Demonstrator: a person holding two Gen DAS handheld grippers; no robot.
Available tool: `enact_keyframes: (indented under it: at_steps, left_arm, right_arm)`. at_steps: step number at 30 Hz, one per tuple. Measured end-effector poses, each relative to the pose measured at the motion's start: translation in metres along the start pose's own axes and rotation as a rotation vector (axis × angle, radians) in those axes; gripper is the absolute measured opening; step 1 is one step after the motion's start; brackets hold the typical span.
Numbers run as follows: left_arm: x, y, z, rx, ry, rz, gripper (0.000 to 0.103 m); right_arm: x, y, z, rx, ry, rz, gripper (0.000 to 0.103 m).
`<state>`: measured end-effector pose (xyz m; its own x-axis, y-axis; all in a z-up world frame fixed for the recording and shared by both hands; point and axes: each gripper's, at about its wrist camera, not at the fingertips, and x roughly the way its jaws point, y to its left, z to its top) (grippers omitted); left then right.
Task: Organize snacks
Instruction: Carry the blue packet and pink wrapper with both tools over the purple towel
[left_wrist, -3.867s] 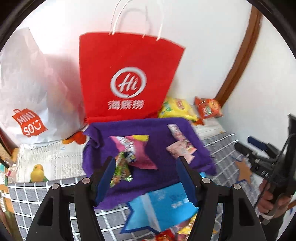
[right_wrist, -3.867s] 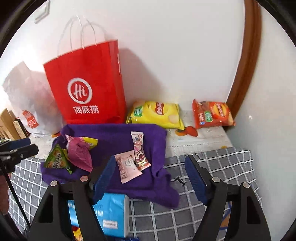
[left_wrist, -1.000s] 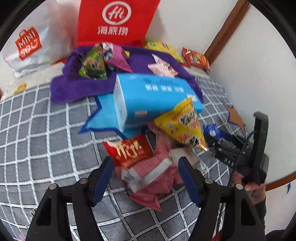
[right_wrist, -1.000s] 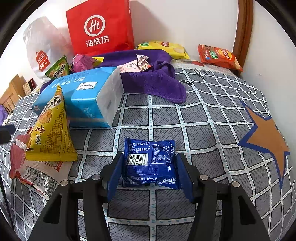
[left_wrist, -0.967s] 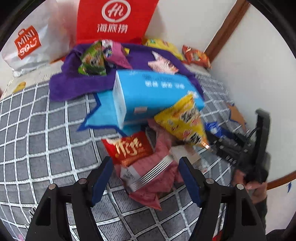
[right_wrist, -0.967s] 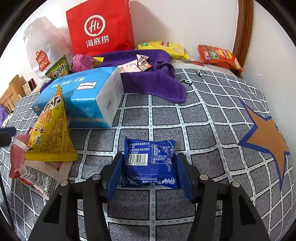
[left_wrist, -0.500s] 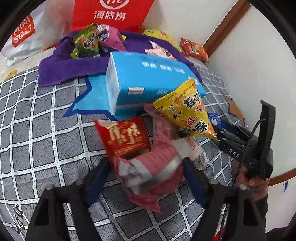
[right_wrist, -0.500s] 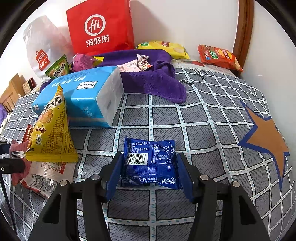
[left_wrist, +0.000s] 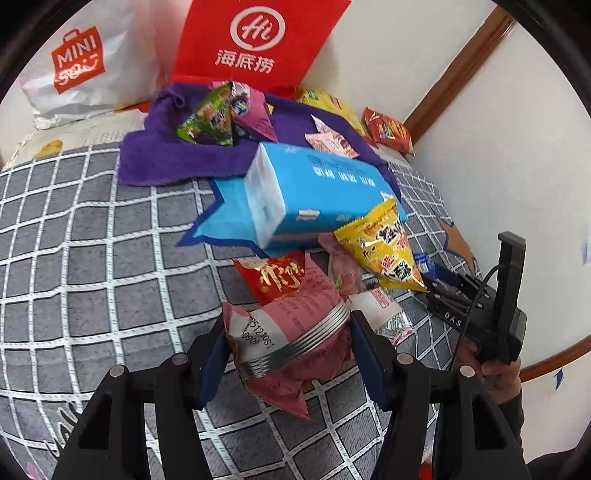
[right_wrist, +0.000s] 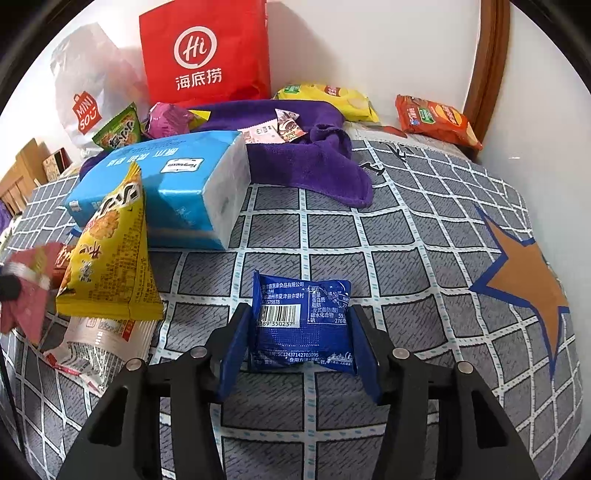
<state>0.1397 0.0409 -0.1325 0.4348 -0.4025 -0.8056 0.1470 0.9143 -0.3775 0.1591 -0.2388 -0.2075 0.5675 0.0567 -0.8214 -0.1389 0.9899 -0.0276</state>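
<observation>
Left hand-held gripper (left_wrist: 287, 345) closing, clamped on pink snack bag (left_wrist: 291, 325); right hand-held gripper (right_wrist: 298, 341) closing, pads pressing blue packet (right_wrist: 301, 325) on bed (right_wrist: 406, 236).

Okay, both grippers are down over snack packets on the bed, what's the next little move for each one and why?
Probably finish closing, then lift. The left gripper has its jaws closing around the pink packet, whose sides already meet the pads. The right gripper is closing on the blue packet, which lies flat on the checked cover. Both seem centred, so no shift looks needed before carrying them toward the purple towel.
</observation>
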Motion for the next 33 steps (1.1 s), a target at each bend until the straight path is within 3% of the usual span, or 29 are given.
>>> enact_keyframes:
  at_steps: [16,33]
  left_arm:
    - [-0.033,-0.011,0.017,0.021,-0.066,-0.025,0.060]
    - [-0.064,-0.046,0.062,0.062,-0.146,-0.012,0.060]
  right_arm:
    - [-0.051,0.008,0.020,0.050,-0.059,0.004,0.052]
    - [-0.094,0.020,0.075,0.023,-0.147,0.052,0.052]
